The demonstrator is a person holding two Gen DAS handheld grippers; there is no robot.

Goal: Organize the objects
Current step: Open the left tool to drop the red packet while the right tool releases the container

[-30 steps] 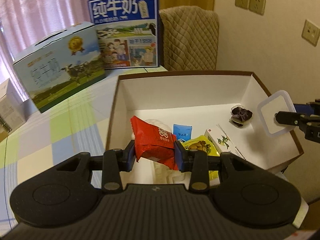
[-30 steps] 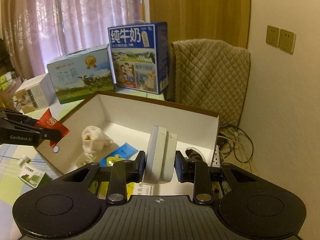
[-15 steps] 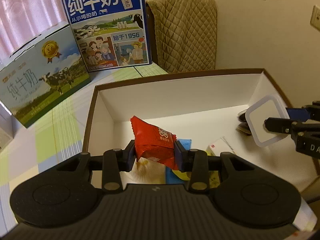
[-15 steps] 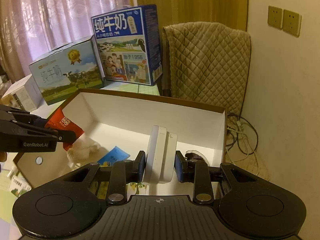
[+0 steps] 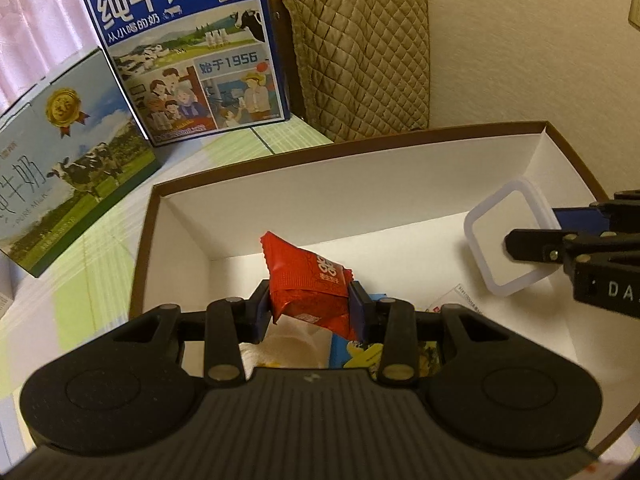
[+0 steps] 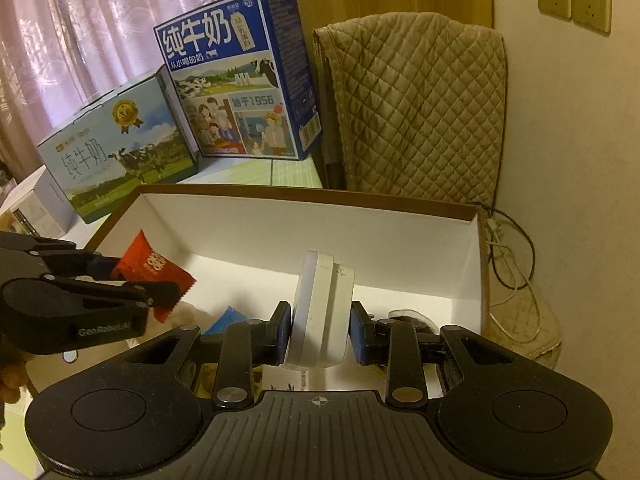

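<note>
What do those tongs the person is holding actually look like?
Both are matte black plastic. Each left tongs and right tongs set has a wide ribbed body with two round discs, silver rivets on linked bars, and blue pads on the fingers. Seen from the side, the left one bears grey lettering reading roughly "GenRobot.AI"; the right shows white letters "DA". No cables or sleeves are visible.

Left claw [image 5: 311,307]: both fingers clamped on red packet [image 5: 310,288], pointing toward 12 o'clock. Right claw [image 6: 319,330]: clamped on white container [image 6: 320,312], held on edge, same heading.
</note>
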